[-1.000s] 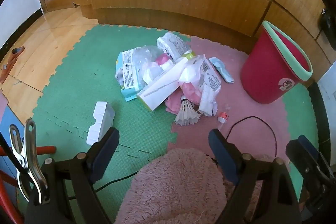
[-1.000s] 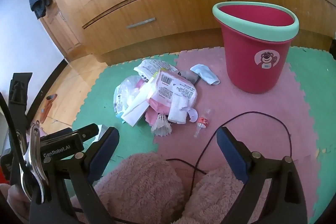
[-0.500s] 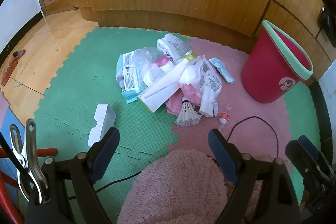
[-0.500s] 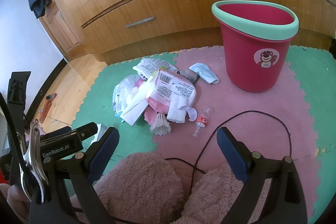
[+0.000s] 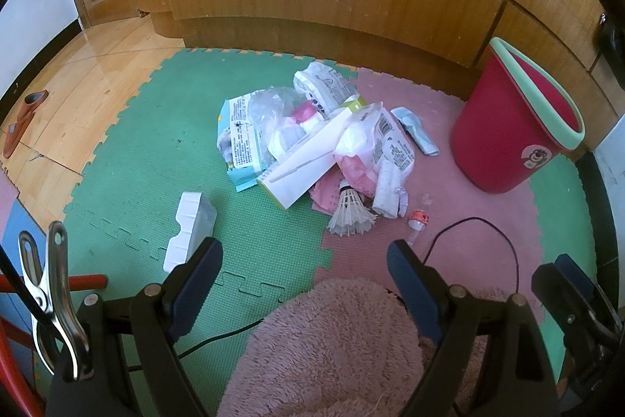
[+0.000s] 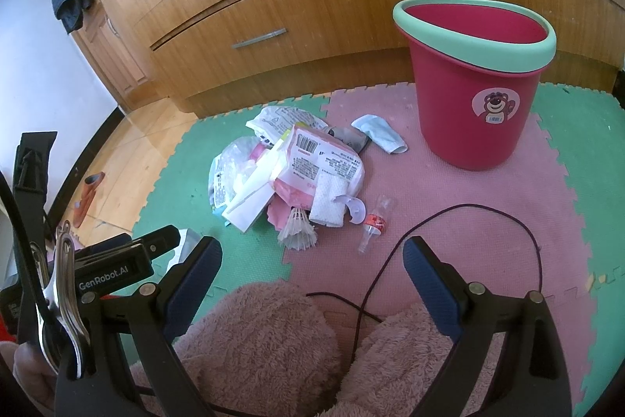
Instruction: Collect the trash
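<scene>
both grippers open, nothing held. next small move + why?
Probably lower the right gripper toward the small clear bottle with the red label. It lies alone on the pink mat at the near edge of the trash pile, on the side toward the red bin with the green rim, so it looks the easiest first pick. The left gripper is also open and holds nothing.

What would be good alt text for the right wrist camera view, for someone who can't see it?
A pile of trash, mostly wrappers, paper and a shuttlecock, lies on a green and pink foam mat in front of wooden cabinets, with an upright red bin to its right. The open right gripper frames the foreground above fuzzy pink slippers.
</scene>
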A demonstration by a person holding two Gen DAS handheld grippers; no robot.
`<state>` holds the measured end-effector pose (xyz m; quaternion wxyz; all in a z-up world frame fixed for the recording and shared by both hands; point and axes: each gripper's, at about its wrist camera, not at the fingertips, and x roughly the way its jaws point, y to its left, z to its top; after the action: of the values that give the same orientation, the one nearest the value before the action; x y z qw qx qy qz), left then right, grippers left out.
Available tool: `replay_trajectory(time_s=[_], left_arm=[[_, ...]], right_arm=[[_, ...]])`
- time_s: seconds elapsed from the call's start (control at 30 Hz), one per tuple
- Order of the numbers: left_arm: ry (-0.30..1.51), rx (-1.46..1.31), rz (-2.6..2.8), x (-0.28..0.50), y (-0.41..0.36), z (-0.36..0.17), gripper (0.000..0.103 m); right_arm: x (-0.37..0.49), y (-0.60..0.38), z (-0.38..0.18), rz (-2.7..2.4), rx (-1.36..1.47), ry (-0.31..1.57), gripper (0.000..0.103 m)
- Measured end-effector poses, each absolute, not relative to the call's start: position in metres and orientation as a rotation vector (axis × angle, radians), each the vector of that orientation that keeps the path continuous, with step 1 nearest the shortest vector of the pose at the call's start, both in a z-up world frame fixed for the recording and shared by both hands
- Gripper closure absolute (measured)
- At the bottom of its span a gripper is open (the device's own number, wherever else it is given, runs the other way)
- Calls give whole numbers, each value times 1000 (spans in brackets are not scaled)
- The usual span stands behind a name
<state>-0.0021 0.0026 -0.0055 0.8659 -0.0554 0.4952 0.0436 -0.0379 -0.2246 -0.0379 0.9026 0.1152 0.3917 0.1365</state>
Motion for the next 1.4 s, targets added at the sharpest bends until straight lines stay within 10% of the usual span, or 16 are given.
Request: replay_trajectory(time_s=[1.4], left_arm=[[1068,-122,185,3,30,-16,15]], right_arm=[[-41,-230,-49,267,276,821,7]])
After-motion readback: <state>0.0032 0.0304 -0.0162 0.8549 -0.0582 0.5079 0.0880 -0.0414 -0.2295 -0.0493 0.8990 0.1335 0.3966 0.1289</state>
